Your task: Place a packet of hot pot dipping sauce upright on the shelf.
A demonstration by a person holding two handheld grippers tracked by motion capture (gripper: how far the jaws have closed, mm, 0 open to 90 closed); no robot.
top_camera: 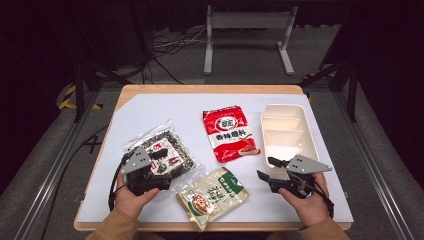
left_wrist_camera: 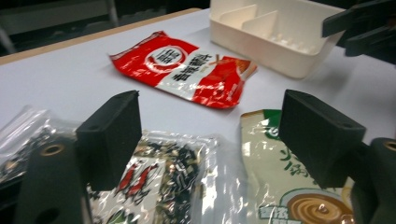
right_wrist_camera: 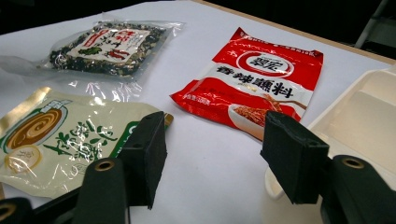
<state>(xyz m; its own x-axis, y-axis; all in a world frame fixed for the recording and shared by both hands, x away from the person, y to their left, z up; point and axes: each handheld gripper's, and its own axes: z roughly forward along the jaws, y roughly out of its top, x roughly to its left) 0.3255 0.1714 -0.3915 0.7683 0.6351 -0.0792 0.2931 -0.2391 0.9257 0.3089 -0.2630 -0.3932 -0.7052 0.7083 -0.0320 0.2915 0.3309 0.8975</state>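
**Q:** White sheeting covers a wooden table; what lies on it?

**A:** Three flat, glossy pouches and a rigid cream plastic tray with divided compartments. The clear crinkled packet of dark seaweed mix lies at the left, the red sachet in the middle, and the green-and-beige pouch nearest the person.

**Q:** How do the tools stand?

**A:** The left gripper hovers over the seaweed packet with jaws spread wide, holding nothing. The right gripper is likewise parted and empty, beside the tray's near end.

**Q:** What do the gripper views add?

**A:** The left gripper view shows the tray's inner partitions and the far gripper's black tips. The right gripper view resolves the red sachet's white Chinese characters, 香辣蘸料, under a round logo, and a swirl-patterned bowl printed on the green pouch.
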